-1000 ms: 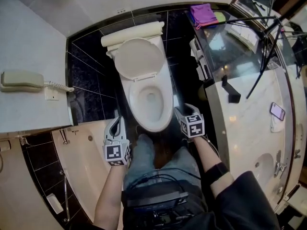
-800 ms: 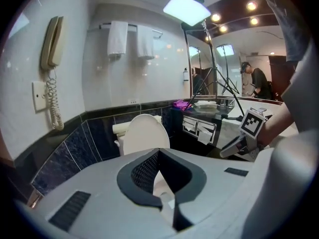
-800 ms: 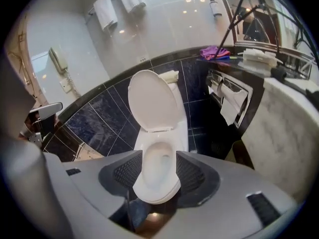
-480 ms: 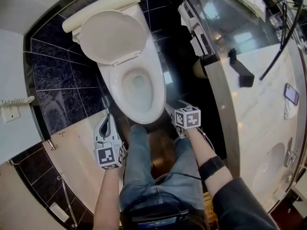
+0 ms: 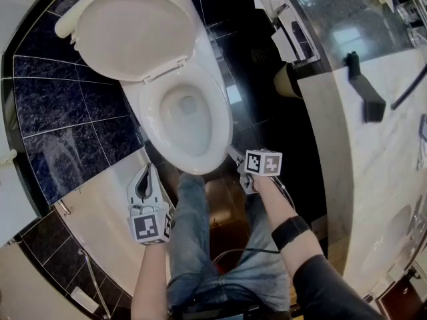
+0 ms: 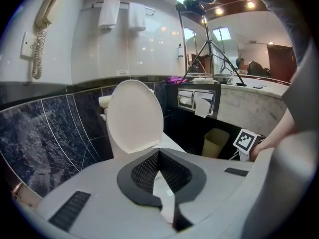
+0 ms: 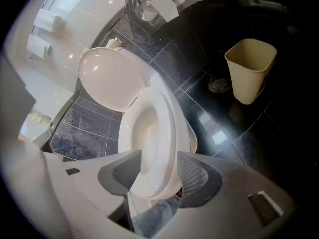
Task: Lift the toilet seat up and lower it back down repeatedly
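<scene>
- My right gripper has just been opening its jaws; the toilet seat front rim stands between them, and the dark floor to the right is open up to the bin.
- My leg blocks the space between the grippers.
- The tub ledge lies close under my left gripper.

black tile floor, marble counter, beige bin rt.

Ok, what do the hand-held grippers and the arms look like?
The left hand-held gripper and right hand-held gripper are light grey, with dark meshed pads and a cube of black-and-white square markers each. The right forearm wears a black band below a dark sleeve; the left arm shows no sleeve.
</scene>
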`<state>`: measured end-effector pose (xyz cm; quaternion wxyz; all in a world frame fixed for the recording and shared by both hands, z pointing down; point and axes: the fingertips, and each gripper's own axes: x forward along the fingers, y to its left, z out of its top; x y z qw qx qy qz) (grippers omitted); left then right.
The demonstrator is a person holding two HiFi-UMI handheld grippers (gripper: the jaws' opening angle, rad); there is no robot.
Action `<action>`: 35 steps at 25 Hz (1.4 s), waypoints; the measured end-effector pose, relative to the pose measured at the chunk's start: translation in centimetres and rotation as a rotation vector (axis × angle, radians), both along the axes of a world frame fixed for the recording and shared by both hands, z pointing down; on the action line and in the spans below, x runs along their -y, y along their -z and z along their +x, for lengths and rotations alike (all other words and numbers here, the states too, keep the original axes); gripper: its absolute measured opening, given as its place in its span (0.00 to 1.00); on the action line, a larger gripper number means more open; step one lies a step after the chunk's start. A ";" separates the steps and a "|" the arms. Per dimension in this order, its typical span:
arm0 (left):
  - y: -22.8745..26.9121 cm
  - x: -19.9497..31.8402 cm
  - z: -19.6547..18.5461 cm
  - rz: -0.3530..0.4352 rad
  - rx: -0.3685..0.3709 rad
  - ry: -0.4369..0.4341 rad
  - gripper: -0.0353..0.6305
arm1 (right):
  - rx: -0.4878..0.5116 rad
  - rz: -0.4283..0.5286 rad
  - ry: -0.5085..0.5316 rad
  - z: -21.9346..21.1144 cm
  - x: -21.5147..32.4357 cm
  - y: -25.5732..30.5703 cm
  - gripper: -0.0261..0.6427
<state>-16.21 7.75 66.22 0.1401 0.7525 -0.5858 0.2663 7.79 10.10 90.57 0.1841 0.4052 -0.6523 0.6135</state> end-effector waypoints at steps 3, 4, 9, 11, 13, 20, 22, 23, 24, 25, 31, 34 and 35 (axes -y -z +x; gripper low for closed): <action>-1.5 0.0 -0.6 -0.003 0.007 0.002 0.05 | 0.025 -0.010 -0.002 -1.0 0.2 -1.8 0.41; -1.9 0.0 -0.7 -0.006 0.009 0.002 0.05 | 0.034 -0.013 -0.007 -1.2 0.3 -2.3 0.41; -3.6 -0.1 -1.3 -0.033 0.015 0.002 0.05 | 0.063 -0.026 -0.039 -2.0 0.8 -4.7 0.35; -4.1 -0.2 -1.6 -0.044 0.017 0.000 0.05 | 0.070 -0.035 -0.051 -2.3 0.9 -5.4 0.34; -4.5 -0.3 -2.0 -0.057 0.017 0.003 0.05 | 0.076 -0.042 -0.062 -2.6 1.1 -5.9 0.33; -5.8 -0.1 -2.9 -0.086 0.012 0.014 0.05 | 0.048 -0.059 -0.065 -2.9 1.4 -6.3 0.26; -6.2 0.0 -2.8 -0.095 0.004 0.017 0.05 | 0.052 -0.063 -0.076 -2.9 1.6 -6.1 0.26; -6.4 0.1 -2.7 -0.098 0.000 0.017 0.05 | 0.059 -0.069 -0.082 -2.9 1.6 -6.2 0.26; -6.5 0.1 -2.5 -0.101 -0.002 0.016 0.05 | 0.064 -0.072 -0.083 -2.9 1.6 -6.2 0.26; -6.7 0.2 -2.4 -0.100 -0.004 0.013 0.05 | 0.067 -0.075 -0.080 -2.9 1.5 -6.3 0.26; -7.2 0.4 -1.7 -0.105 -0.011 -0.004 0.05 | 0.078 -0.099 -0.096 -2.7 1.7 -6.2 0.25; -7.3 0.2 -1.9 -0.108 -0.011 -0.001 0.05 | 0.085 -0.110 -0.107 -2.7 1.8 -5.7 0.25; -7.3 0.1 -1.9 -0.110 -0.011 0.000 0.05 | 0.089 -0.113 -0.107 -2.7 1.8 -5.3 0.25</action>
